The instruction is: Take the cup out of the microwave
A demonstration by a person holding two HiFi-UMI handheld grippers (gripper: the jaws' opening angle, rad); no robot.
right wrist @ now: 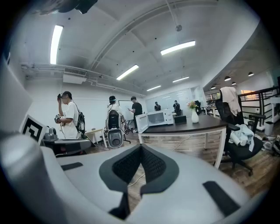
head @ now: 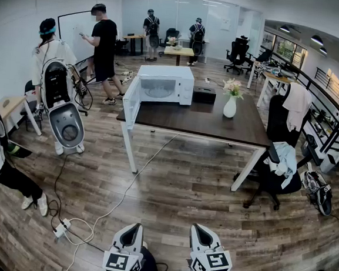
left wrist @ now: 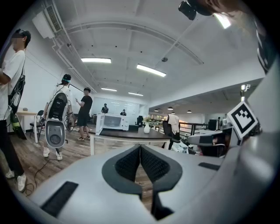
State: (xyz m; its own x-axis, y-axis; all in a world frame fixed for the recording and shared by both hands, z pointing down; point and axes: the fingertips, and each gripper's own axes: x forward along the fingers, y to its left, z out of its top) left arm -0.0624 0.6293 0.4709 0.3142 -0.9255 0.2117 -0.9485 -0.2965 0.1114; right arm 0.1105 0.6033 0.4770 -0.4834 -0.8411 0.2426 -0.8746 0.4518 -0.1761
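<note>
A white microwave (head: 165, 83) stands at the far left end of a dark table (head: 217, 124), several steps ahead of me, and its door (head: 131, 102) hangs open to the left. Its cavity is too small and dim to make out a cup. Both grippers sit low at the bottom of the head view, far from the table. My left gripper (head: 131, 227) is shut with nothing in it, and my right gripper (head: 199, 228) is shut and empty too. The microwave (left wrist: 111, 121) is small in the left gripper view, and the microwave (right wrist: 159, 117) also appears in the right gripper view.
On the table are a white vase of flowers (head: 230, 105) and a black box (head: 204, 94). An office chair (head: 275, 171) with draped clothes stands at the table's right. Cables and a power strip (head: 61, 229) lie on the wood floor. Several people and a white pod-shaped machine (head: 64, 120) are on the left.
</note>
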